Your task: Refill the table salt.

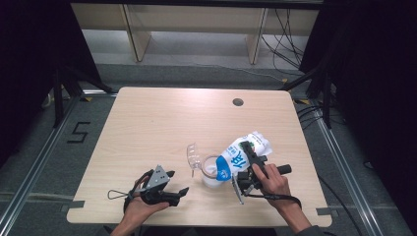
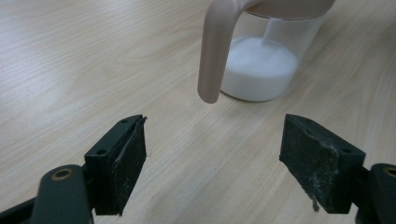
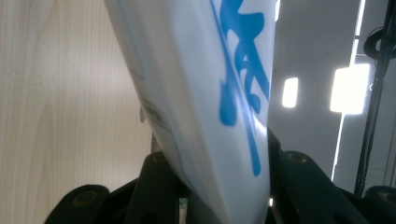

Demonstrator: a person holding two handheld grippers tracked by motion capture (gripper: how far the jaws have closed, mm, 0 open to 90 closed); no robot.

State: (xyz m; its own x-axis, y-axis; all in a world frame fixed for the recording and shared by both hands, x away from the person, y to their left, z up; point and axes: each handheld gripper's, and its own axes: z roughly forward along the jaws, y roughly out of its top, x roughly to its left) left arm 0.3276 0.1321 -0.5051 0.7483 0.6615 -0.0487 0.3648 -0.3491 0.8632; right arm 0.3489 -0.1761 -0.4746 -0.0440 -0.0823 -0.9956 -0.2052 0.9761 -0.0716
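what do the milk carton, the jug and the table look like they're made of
Milk carton: glossy coated paperboard by the look, white with blue print and a light sheen.
Jug: likely clear, slightly frosted plastic; the white liquid shows through its wall, and the handle is opaque beige.
Table: pale wood or wood-look laminate, matte, with fine grain lines.

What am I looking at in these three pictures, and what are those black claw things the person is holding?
No robot here: a person at a wooden table holds a two-jaw hand tool in each hand. The high view looks down from above; each of the other two comes from a camera riding on one tool. The right gripper clamps a blue-and-white carton, tipped over a clear pitcher so white liquid pours in. The pitcher's lid is flipped open. The left gripper rests on the table, jaws open and holding nothing, pointing at the pitcher's handle.
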